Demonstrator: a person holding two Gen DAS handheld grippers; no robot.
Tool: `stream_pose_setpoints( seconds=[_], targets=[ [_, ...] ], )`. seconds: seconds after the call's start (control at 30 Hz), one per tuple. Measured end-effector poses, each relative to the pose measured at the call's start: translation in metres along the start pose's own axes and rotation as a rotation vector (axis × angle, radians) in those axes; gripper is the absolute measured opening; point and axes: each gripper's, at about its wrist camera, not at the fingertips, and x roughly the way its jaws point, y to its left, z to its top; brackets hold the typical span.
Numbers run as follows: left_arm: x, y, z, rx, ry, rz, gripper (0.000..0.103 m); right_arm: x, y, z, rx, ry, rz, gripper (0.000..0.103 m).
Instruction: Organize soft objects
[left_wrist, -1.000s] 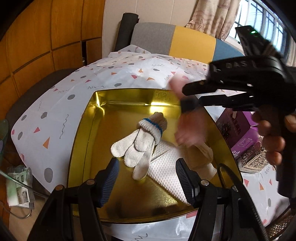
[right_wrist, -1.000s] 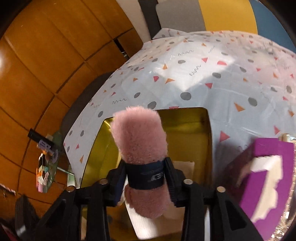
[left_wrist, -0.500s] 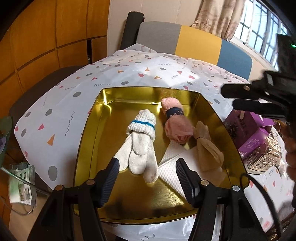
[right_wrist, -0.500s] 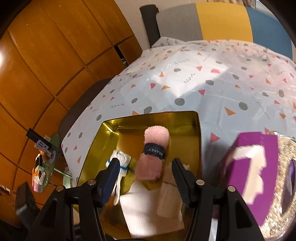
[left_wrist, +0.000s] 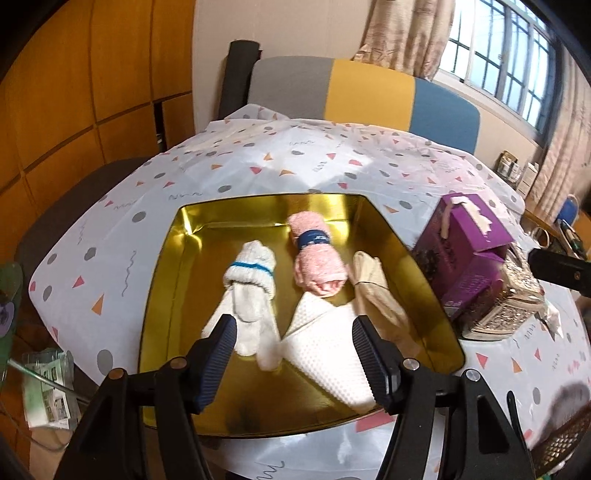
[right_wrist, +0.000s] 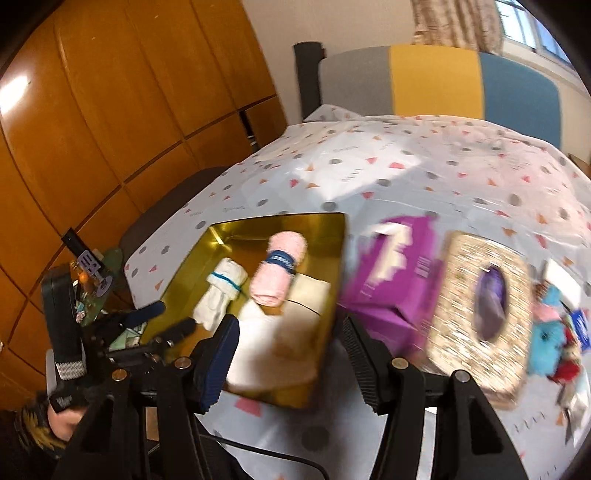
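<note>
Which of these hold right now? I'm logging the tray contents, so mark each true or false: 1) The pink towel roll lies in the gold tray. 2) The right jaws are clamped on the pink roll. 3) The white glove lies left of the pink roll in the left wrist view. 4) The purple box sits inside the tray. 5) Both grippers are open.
1) True: the pink towel roll lies in the gold tray.
2) False: the right gripper is open and holds nothing.
3) True: the white glove lies left of the roll.
4) False: the purple box stands on the tablecloth, right of the tray.
5) True: the left gripper is open too.
</note>
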Motion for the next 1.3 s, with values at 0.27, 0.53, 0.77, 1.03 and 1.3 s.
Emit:
stream_pose_setpoints(
  seconds=[0.27,0.53,0.77,1.03,1.3],
  targets=[
    [-0.010,-0.029,0.003,0.074,-0.014,-0.036,0.066,-0.058,-0.061,-0.023,0.109,-0.072,-0.131,0.059],
    [-0.016,-0.064,0.006,0.165,-0.026,-0.084,0.066,-0.107,-0.156,-0.046,0.316,-0.163,-0.396,0.059],
    [-0.012,-0.088,0.003,0.207,0.012,-0.142,0.070,-0.133,-0.251,-0.083,0.564,-0.224,-0.665,0.059],
    [-0.019,-0.123,0.012,0.266,0.014,-0.231,0.070,-0.147,-0.299,-0.118,0.795,-0.271,-0.613,0.060],
    [-0.034,-0.187,0.036,0.380,0.000,-0.363,0.065,-0.132,-0.277,-0.108,0.694,-0.240,-0.627,0.060]
  ],
)
